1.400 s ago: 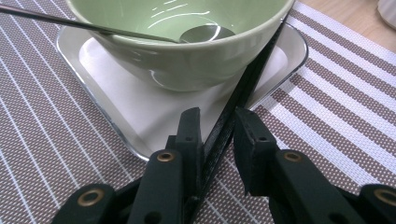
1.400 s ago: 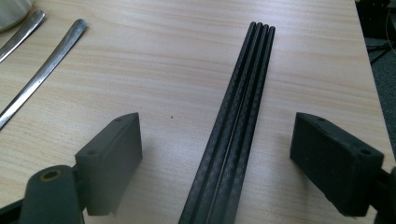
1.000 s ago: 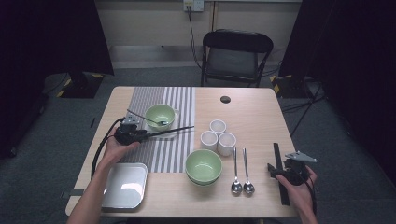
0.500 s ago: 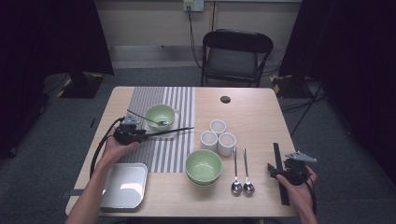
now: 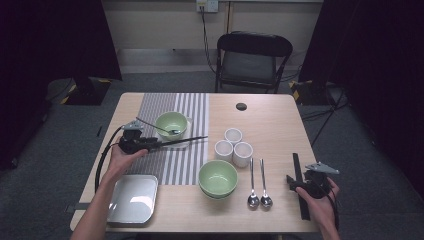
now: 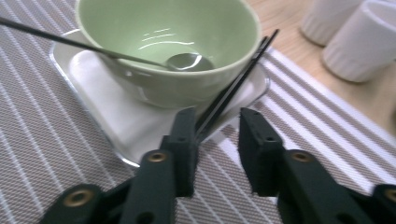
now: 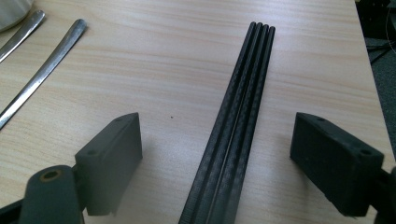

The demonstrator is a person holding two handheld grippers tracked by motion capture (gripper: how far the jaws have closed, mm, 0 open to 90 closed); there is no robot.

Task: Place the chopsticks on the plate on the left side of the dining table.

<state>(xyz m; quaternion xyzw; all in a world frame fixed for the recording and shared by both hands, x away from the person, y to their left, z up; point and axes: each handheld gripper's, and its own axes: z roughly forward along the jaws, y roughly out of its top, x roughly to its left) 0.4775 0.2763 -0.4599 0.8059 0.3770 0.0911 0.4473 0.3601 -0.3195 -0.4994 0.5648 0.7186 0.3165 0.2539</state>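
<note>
The left gripper (image 6: 212,135) has a pair of black chopsticks (image 6: 236,81) between its jaws, which stand partly open — the sticks lie against the left jaw, with a gap to the right one, so whether they are truly pinched I cannot tell. Ahead of the jaws the tips rest on the white tray (image 6: 107,116), touching the green bowl (image 6: 163,46) with its spoon (image 6: 182,60). Best to lay them down gently and ease back without nudging the bowl. The right gripper (image 7: 217,154) is wide open, straddling more chopsticks (image 7: 238,121) on the table (image 7: 154,56) — untouched.
</note>
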